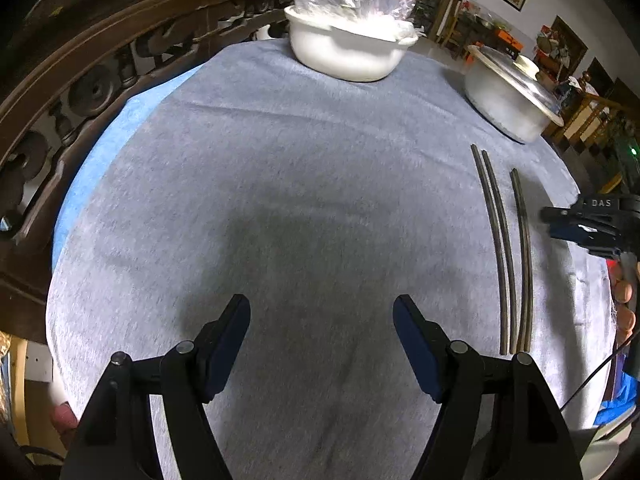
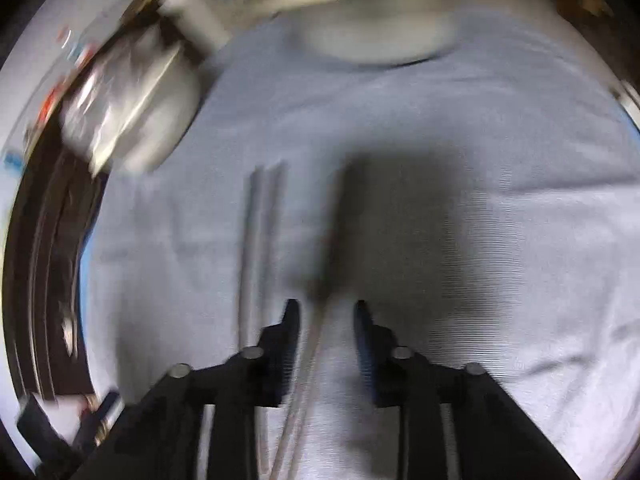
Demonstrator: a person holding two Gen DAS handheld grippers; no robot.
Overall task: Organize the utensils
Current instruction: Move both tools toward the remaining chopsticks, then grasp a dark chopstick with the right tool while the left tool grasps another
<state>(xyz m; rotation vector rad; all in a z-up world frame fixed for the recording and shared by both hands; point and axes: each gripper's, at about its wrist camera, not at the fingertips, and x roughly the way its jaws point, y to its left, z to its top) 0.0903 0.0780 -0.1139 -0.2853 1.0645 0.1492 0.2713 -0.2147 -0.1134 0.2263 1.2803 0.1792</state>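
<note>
Chopsticks (image 1: 505, 248) lie on the grey-clothed table (image 1: 280, 160), well off to the right of the left gripper (image 1: 322, 316), whose jaws stand wide apart over bare cloth. In the blurry right wrist view, a single chopstick (image 2: 316, 344) runs between the right gripper (image 2: 327, 312) jaws, which sit partly apart, not visibly pinching it.

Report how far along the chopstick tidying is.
Done: two chopsticks lie paired on the grey cloth. In hand: the right gripper straddles the third chopstick; blur hides any grip. Left: closing it up to the pair. The left gripper is open, empty.
</note>
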